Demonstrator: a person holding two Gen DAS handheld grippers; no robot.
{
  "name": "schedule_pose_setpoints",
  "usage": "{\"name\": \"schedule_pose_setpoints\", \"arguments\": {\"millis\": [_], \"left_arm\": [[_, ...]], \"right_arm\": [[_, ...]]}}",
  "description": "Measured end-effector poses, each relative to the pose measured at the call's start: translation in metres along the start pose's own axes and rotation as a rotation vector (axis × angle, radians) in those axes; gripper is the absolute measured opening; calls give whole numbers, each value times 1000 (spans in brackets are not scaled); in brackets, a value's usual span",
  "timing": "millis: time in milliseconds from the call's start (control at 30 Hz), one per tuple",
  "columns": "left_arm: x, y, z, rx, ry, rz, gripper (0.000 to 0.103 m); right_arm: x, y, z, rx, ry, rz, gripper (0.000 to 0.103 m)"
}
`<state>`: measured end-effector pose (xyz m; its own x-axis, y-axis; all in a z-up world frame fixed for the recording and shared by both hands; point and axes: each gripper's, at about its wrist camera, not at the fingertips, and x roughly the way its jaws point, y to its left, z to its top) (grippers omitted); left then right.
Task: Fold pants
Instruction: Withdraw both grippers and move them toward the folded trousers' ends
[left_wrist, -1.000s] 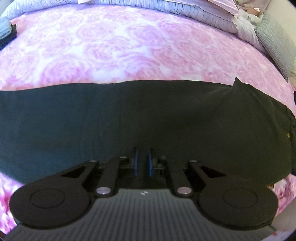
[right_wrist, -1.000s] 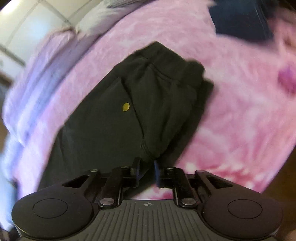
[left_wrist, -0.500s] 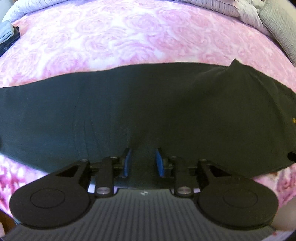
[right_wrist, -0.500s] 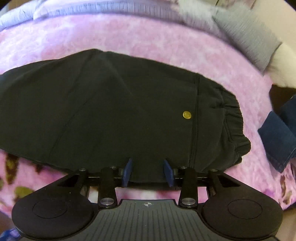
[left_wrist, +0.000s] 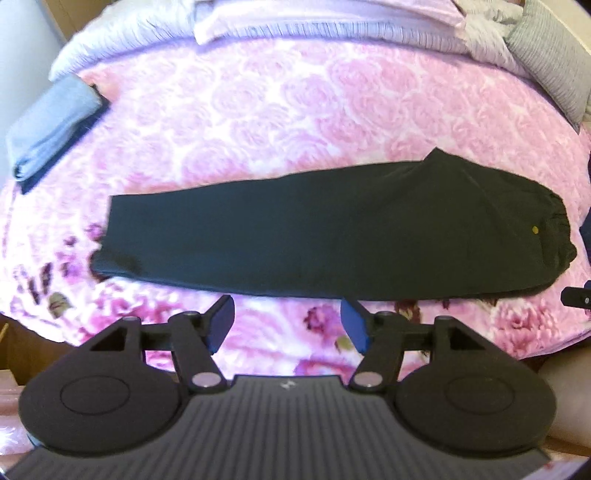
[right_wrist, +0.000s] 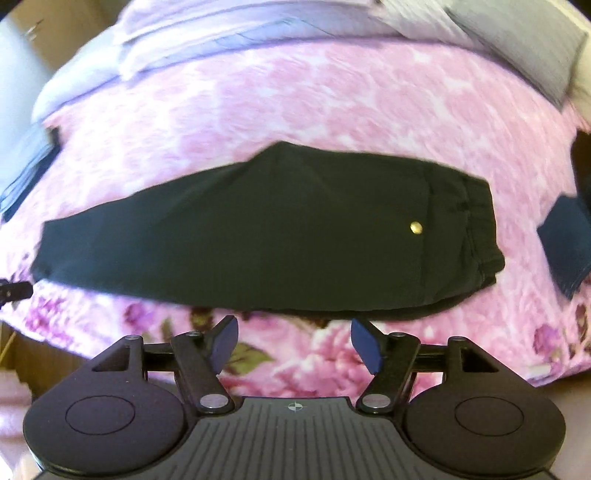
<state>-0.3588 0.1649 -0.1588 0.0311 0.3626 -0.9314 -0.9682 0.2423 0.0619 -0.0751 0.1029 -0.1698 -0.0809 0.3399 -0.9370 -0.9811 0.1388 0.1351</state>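
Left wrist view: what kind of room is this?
Most likely a bedroom: a bed with a pink floral bedspread, striped bedding and a grey pillow at its far edge, dark pants laid out on it.

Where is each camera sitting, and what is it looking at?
Left wrist view: sits on the left hand-held gripper, looks steeply down at the black pants on the pink bedspread; its open blue fingers show, holding nothing.
Right wrist view: sits on the right hand-held gripper, looks down at the pants' waistband end; its open fingers show, holding nothing.
Both share the pants, their gold button and the bedspread.
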Motion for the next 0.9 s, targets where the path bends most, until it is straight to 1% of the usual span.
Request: {"name": "schedule_pose_setpoints", "arguments": {"millis": [67,167,267,333,467,633,900], "left_arm": [[-22,1,-5,-11,-19,7,67],[-52,-2,-13,-1,-53,11,70],[-69,-5,-23,15,-57,-1,73],[-76,-7,-29,27,-56,-11,74],[-81,-17,-38,62,-44,-28,74],[-78,-25,-46,77,-36,-50,74],[-79,-31,-47,104,-41,-68,74]], "right_arm": [[-20,11,-4,-25,-16,3,65],[-38,17,-4,-46,-35,5,65],[-52,22,-7,-62,-54,-3,66],[-58,24,-11,-67,-53,-10,66],[-62,26,-21,-72,-32,-17,67],[-63,24,-34,-53,-7,-34,67],[-71,13,-42,-21,-5,-67,67]]}}
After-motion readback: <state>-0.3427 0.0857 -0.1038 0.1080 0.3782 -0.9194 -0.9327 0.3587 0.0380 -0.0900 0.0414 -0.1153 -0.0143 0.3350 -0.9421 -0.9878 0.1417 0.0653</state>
